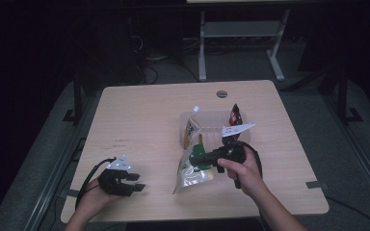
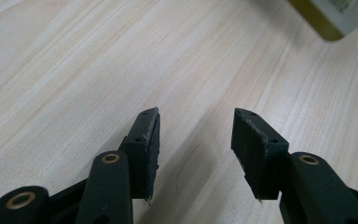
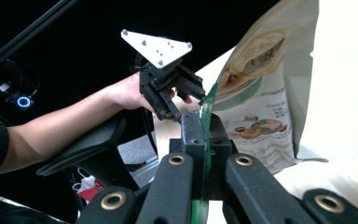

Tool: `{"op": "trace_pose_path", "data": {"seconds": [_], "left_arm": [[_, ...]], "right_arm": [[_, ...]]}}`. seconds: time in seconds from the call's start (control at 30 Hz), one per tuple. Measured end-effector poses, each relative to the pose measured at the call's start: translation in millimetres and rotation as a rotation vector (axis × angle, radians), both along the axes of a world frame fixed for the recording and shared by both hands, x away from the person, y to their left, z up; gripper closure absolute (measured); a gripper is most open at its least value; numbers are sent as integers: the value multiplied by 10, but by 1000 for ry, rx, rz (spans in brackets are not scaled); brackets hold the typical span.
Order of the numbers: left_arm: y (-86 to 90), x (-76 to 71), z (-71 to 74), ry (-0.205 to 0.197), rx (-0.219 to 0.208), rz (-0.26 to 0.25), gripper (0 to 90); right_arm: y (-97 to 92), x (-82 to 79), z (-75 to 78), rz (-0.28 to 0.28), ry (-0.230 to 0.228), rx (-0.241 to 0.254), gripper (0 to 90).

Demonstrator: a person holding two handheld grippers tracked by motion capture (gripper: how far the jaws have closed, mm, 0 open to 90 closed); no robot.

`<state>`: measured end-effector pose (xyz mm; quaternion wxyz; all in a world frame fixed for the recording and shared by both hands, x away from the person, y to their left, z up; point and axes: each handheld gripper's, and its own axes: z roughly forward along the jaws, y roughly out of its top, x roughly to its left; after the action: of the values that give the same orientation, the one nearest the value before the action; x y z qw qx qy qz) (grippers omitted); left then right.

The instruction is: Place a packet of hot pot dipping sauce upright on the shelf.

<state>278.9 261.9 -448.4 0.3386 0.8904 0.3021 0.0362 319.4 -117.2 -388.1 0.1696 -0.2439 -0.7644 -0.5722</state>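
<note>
table (image 1: 139, 120) — light wood | tray (image 1: 243, 118) — red packet (image 1: 234, 114) inside

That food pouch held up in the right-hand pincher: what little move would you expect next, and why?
Probably carry the pouch on toward the clear tray behind it and lower it in. The right gripper is clamped on the pouch's edge and holds it off the table; the left gripper rests open, nothing between its jaws.

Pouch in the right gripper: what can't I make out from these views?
- Pouch print: too small in the high view; in the right gripper view blurred and cut by the top edge.
- Gripped edge: covered by the right gripper.
- Tray contents: dim, partly behind the right gripper's plate.
</note>
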Motion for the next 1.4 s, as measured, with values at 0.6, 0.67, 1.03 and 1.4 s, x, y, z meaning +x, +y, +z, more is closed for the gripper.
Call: {"op": "trace_pose_path", "data": {"seconds": [0.6, 0.67, 1.03, 1.4], "left_arm": [[-9, 4, -8, 8, 7, 3, 497], [-9, 4, -11, 8, 6, 3, 497], [-20, 11, -22, 18, 3, -1, 497], [-25, 14, -32, 18, 3, -5, 497]], "right_arm": [[-372, -116, 229, -33, -56, 6, 900], [-397, -117, 250, -36, -56, 7, 900], [-661, 17, 511, -98, -119, 21, 900], [-733, 318, 621, -145, -139, 16, 900]]}}
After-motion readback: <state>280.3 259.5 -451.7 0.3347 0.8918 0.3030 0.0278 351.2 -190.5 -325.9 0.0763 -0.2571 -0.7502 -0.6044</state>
